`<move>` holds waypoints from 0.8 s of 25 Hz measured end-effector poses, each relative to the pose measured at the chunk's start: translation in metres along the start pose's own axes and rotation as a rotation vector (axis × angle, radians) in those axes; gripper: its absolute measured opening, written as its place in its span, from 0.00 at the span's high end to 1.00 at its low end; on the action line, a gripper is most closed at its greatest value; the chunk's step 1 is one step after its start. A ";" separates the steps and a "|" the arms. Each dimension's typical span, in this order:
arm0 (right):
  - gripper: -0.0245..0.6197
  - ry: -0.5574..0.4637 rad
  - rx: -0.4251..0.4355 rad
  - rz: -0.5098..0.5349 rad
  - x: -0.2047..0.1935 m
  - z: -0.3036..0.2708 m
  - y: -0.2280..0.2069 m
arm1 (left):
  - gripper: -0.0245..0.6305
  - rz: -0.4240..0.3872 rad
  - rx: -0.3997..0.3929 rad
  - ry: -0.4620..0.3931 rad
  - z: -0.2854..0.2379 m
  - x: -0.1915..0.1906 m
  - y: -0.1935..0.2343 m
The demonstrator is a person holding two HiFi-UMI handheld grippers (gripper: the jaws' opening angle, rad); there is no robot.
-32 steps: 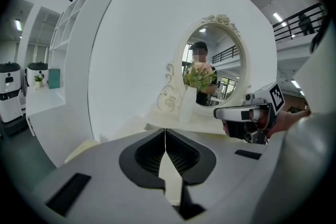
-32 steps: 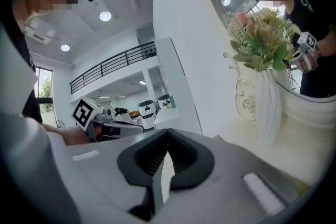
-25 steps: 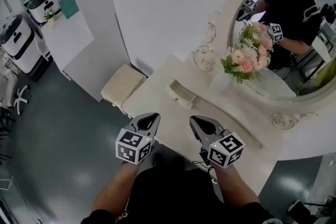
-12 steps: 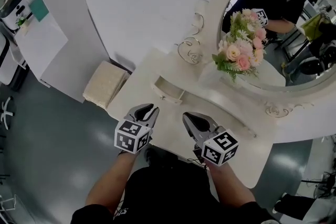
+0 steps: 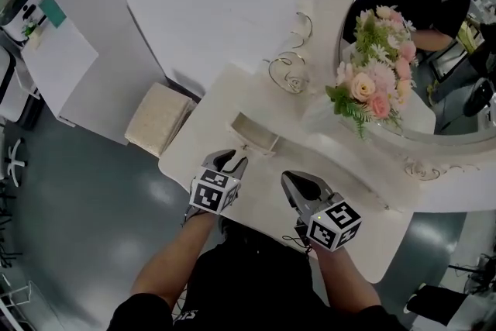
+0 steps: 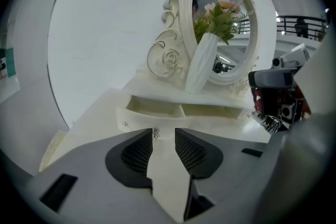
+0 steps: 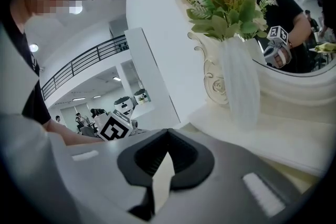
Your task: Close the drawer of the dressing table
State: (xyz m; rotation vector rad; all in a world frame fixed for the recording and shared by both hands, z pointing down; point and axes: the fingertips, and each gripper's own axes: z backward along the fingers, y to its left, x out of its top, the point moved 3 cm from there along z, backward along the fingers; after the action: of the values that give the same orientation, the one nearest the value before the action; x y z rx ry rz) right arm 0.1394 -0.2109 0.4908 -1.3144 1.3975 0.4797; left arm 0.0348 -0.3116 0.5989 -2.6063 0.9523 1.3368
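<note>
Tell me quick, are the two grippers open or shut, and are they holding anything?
Left gripper: open, jaws have just been opening, nothing between them.
Right gripper: closed, holding nothing.

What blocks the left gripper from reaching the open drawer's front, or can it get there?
Probably yes. The left gripper sits just short of the drawer front, aimed at it, with only bare tabletop between. Its jaws have just been opening, with nothing between them.

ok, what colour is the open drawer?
The drawer is cream white, like the dressing table; clearest in the left gripper view.
</note>
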 end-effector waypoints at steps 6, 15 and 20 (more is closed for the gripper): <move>0.95 0.026 0.002 0.021 -0.007 0.000 -0.003 | 0.78 -0.005 0.013 0.040 -0.023 -0.010 0.007; 0.95 0.028 -0.006 0.009 -0.010 0.004 -0.013 | 0.78 -0.018 0.066 0.086 -0.045 -0.015 0.017; 0.95 0.027 -0.006 -0.002 -0.011 0.005 -0.015 | 0.78 -0.060 0.069 0.109 -0.056 -0.019 0.019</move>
State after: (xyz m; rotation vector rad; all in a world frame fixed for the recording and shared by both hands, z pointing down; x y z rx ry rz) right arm 0.1525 -0.2065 0.5043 -1.3311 1.4185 0.4665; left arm 0.0562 -0.3354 0.6525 -2.6566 0.9093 1.1381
